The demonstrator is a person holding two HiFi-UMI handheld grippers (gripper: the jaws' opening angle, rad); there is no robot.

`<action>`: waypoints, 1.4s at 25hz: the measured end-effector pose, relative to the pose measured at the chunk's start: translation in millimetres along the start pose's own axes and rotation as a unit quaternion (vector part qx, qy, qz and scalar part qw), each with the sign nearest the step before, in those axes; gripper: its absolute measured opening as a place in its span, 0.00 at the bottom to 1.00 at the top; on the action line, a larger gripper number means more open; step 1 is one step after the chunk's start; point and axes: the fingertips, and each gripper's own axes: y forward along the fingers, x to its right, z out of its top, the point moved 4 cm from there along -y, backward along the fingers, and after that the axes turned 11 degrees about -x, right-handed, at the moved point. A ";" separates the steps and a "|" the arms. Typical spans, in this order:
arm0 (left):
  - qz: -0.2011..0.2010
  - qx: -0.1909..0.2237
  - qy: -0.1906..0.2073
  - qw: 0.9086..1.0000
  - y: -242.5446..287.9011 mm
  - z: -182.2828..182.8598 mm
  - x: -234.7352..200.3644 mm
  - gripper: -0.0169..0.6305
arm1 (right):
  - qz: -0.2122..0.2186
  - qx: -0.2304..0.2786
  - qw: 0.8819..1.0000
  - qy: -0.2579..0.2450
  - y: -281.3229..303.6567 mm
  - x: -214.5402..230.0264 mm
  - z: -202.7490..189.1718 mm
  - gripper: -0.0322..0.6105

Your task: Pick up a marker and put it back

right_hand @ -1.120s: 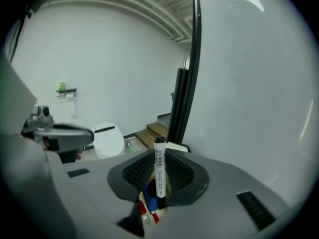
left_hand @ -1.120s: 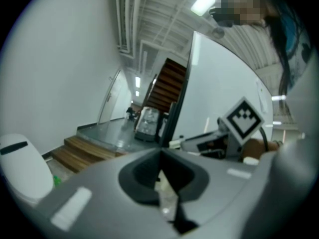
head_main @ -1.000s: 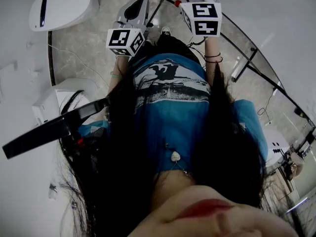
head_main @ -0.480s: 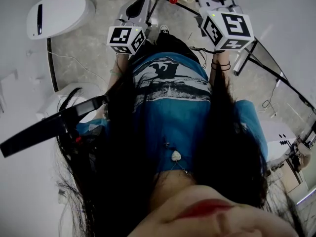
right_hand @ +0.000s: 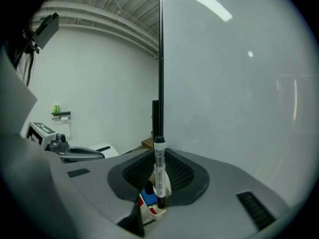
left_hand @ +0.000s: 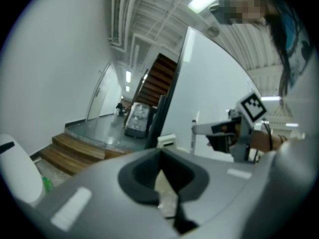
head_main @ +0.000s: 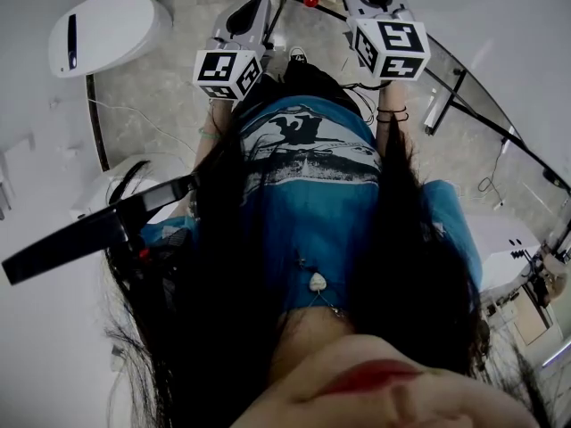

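Marker (right_hand: 159, 176) stands clamped in right claw (right_hand: 159, 159), lower end hidden.

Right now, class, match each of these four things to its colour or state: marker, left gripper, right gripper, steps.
Things:
1. marker
2. left gripper
3. right gripper
4. steps

Colours or states:
A. brown wood
B. jaws together, nothing between them
C. white barrel, standing upright
D. jaws shut on a thing

Pairs: 1-C, 2-B, 3-D, 4-A
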 end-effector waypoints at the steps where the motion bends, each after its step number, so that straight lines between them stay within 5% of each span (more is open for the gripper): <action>1: 0.001 0.000 0.000 1.000 0.0 0.3 -0.6 0.03 | -0.001 -0.007 1.000 0.002 2.9 1.0 -4.9 0.16; 17: -0.003 -0.006 0.000 1.000 1.1 -2.1 0.7 0.03 | -0.005 -0.095 0.995 0.008 30.1 0.7 -56.1 0.17; 28: -0.008 -0.009 0.006 1.000 2.8 -3.3 2.0 0.03 | -0.001 -0.086 0.996 0.031 29.8 2.0 -58.2 0.17; 35: -0.006 -0.007 0.007 1.000 2.6 -1.8 0.4 0.03 | 0.037 -0.034 0.992 0.118 23.6 4.5 -49.5 0.17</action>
